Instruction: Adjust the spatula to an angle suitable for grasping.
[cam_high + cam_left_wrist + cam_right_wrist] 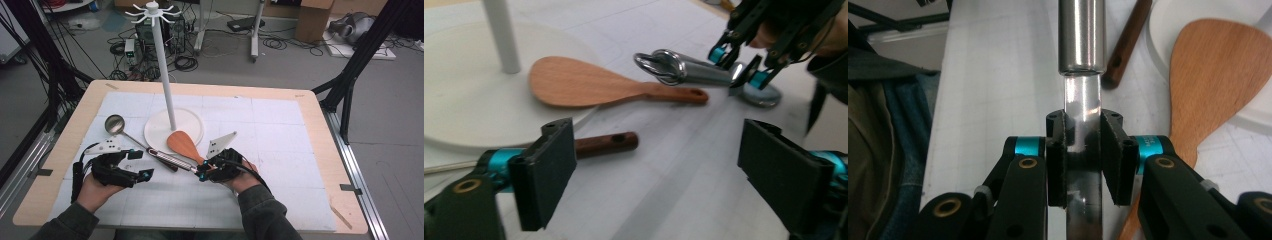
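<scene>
So the thing I'm working is the steel utensil (pixel 1081 95), some kind of stainless tool with a tubular handle and a hanging ring at the end. It's off the mat right now, sitting just in front of the white stand base (pixel 152 131), with my right gripper (pixel 204 171) clamped tight on the flat polished shank just below the tube. From the right gripper view the pads are squeezing that flat strip from both sides.

Handling-wise, I'd guess it's stiff, a bit heavy for its size, and slick as anything, so polished metal in rubber pads could swivel if I tilt it. Gripping the flat part seems the smart spot since the round tube would roll.

My left gripper (pixel 659 185) has nothing in it, jaws standing well apart and pointed toward the ring end (pixel 659 64), which is probably where it needs steadying for the hooks up on the rack (pixel 151 12).

Around it: the wooden rice paddle (pixel 584 82) lies half on the base, and a ladle (pixel 114 124) with a dark wooden handle (pixel 606 143) lies to the left, well clear of my grip.
</scene>
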Demonstrator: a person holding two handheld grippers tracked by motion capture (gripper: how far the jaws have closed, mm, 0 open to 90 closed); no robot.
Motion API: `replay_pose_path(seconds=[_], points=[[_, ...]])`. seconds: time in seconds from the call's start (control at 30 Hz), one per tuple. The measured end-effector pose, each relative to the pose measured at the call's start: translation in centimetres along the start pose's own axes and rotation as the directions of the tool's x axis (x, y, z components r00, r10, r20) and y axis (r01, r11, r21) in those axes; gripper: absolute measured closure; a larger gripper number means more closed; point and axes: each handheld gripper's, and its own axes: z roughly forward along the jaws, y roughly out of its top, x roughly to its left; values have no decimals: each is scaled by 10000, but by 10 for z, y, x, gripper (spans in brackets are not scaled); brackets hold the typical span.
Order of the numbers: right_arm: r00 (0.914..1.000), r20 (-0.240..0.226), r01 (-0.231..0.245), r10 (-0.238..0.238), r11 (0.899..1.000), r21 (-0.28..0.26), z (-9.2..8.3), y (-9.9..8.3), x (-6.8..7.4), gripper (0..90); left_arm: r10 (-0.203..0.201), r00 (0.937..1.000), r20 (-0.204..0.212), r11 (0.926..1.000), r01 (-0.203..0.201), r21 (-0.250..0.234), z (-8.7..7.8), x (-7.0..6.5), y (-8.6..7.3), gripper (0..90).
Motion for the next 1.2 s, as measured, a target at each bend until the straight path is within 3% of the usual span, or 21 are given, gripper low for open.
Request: replay_pose_path(seconds=[0.23,0.3,0.37,0.53,0.8,0.87,1.0,1.2], points=[[10000,13,-17,18,9997,-260,-1,8,2,750,-186,9987,478,9995,198,-243,11,-5,15,317],[10000,36,33,-32,9992,-397,-2,13,3,750,-531,9947,885,9973,573,-462,16,-6,18,357],[10000,-13,-3,3,9989,-462,-2,16,4,750,-502,9929,1083,9973,558,-487,18,-9,21,382],[10000,17,19,-18,9982,-594,-2,21,5,750,-400,9928,1126,9971,469,-593,20,-14,30,449],[9999,96,-28,39,9942,-1075,-3,31,8,750,-610,9890,1350,9945,718,-762,23,-15,39,557],[10000,93,18,-7,9936,-1127,-3,34,9,750,-664,9859,1538,9935,795,-810,24,-16,42,570],[9999,111,35,-22,9922,-1243,-3,37,11,750,-551,9875,1475,9942,679,-834,23,-18,46,609],[9999,100,-59,74,9899,-1420,-5,37,11,748,-669,9857,1546,9924,818,-918,22,-17,49,639]])
